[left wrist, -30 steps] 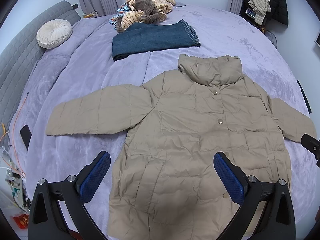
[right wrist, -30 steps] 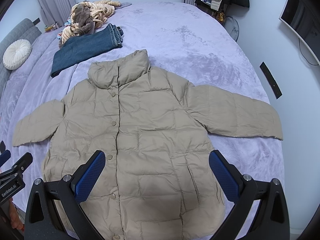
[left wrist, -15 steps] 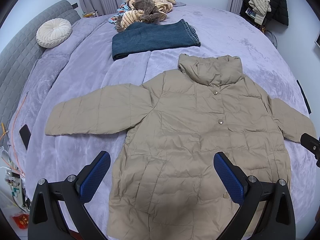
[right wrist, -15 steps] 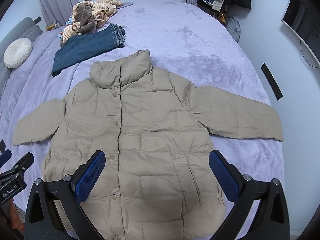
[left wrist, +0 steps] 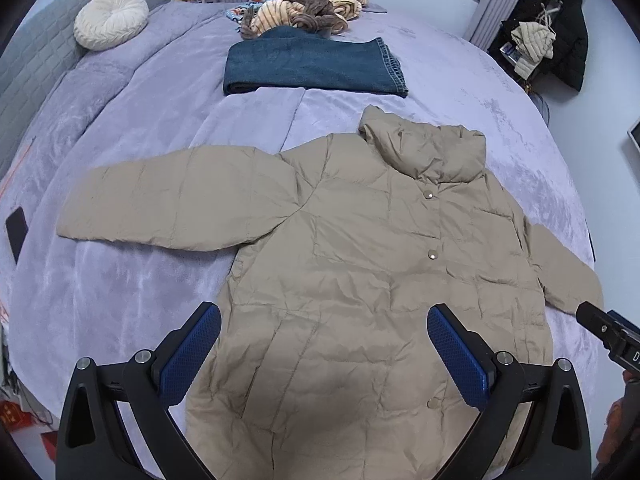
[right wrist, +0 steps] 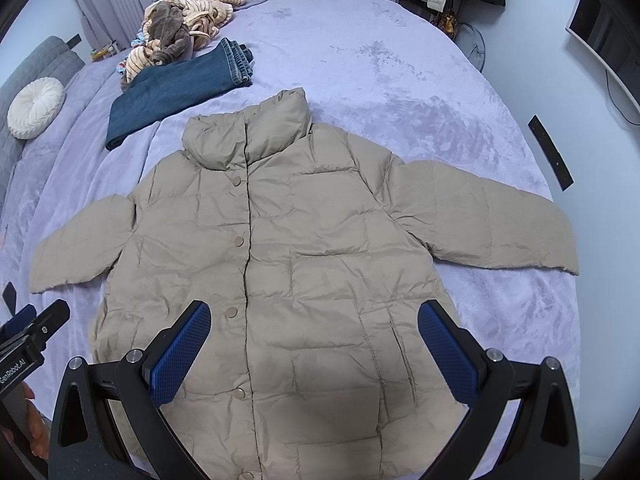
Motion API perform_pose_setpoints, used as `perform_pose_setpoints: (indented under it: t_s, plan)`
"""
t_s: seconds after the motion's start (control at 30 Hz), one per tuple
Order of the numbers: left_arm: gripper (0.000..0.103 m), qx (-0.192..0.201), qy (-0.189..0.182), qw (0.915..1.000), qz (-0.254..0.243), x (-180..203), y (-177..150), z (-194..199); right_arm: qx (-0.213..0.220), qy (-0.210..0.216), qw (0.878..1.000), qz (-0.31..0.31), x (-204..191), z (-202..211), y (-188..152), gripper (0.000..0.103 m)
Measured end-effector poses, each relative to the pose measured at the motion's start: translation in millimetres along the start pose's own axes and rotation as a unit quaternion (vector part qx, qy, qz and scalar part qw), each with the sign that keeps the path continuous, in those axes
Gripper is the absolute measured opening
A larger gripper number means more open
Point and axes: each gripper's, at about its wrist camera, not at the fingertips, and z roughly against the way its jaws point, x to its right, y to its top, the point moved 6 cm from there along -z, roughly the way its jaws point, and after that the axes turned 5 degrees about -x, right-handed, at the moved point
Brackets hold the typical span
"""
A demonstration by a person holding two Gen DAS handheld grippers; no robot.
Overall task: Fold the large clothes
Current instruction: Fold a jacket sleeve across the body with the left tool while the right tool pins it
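My left gripper point(left wrist: 324, 344) hangs over the near hem of the jacket point(left wrist: 360, 264), its blue pads spread wide and holding nothing. My right gripper point(right wrist: 314, 342) hovers the same way above the lower front, jaws wide apart and empty. The beige quilted jacket point(right wrist: 304, 256) lies flat on its back on the lilac bedspread point(right wrist: 400, 64), snaps closed down the front, collar pointing to the far side. Both sleeves stretch out sideways, one to the left and one to the right, each resting on the bedspread. Just beyond the collar, to the left, sits a folded pair of blue jeans point(left wrist: 312, 68). Farther still, touching the jeans, a heap of striped and brown clothes point(left wrist: 304, 4) is piled up. At the far left, a round cream cushion point(left wrist: 110, 20) leans by the grey headboard point(left wrist: 28, 68).
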Motion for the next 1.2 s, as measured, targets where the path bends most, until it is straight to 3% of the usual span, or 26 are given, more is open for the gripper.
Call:
perform_pose_setpoints:
  t_s: [0.33, 0.4, 0.57, 0.7, 0.8, 0.9, 0.93, 1.0, 1.03, 1.07, 1.1, 1.2]
  plan:
    - [0.103, 0.008, -0.017, 0.9934, 0.113, -131.4, 17.7, -59.5, 0.011, 0.061, 0.998, -0.009, -54.9, -40.2, 0.6, 0.103]
    - [0.103, 0.004, -0.04, 0.9877, 0.151, -163.0, 21.7, -79.6, 0.007, 0.067, 0.998, -0.002, -73.3, -53.1, 0.2, 0.103]
    - [0.103, 0.002, -0.097, 0.9634, 0.25, -240.0, 29.0, -136.9, -0.061, 0.091, 0.993, 0.042, -122.9, -101.4, -13.5, 0.103]
    - [0.103, 0.009, -0.102, 0.9484, 0.3, -284.9, 44.0, -168.2, -0.078, 0.116, 0.989, 0.045, -152.6, -131.2, -16.7, 0.103]
    - [0.103, 0.04, -0.099, 0.9466, 0.304, -302.5, 64.3, -171.5, -0.082, 0.129, 0.987, 0.044, -173.1, -149.9, -11.0, 0.103]
    - [0.103, 0.068, -0.068, 0.9528, 0.288, -311.1, 89.9, -172.9, -0.076, 0.149, 0.985, 0.043, -192.7, -163.7, -0.1, 0.103]
    - [0.099, 0.075, -0.052, 0.9548, 0.283, -314.0, 97.9, -175.2, -0.073, 0.157, 0.984, 0.043, -200.2, -167.7, 4.0, 0.103]
    - [0.063, 0.082, -0.024, 0.958, 0.274, -322.5, 109.9, -181.1, -0.069, 0.171, 0.982, 0.043, -213.9, -174.3, 11.7, 0.103]
    - [0.031, 0.078, -0.02, 0.9605, 0.267, -325.6, 115.7, -185.7, -0.067, 0.18, 0.98, 0.043, -221.4, -176.7, 16.1, 0.103]
    - [0.013, 0.08, -0.032, 0.96, 0.266, -328.9, 120.2, -187.3, -0.066, 0.189, 0.979, 0.042, -227.9, -177.9, 20.3, 0.103]
    - [0.011, 0.084, -0.041, 0.9581, 0.271, -331.5, 121.8, -184.4, -0.063, 0.201, 0.977, 0.04, -235.1, -178.6, 24.5, 0.103]
    - [0.011, 0.117, 0.005, 0.9631, 0.242, -327.7, 125.6, -154.5, -0.051, 0.243, 0.968, 0.023, -255.4, -180.7, 36.6, 0.1]
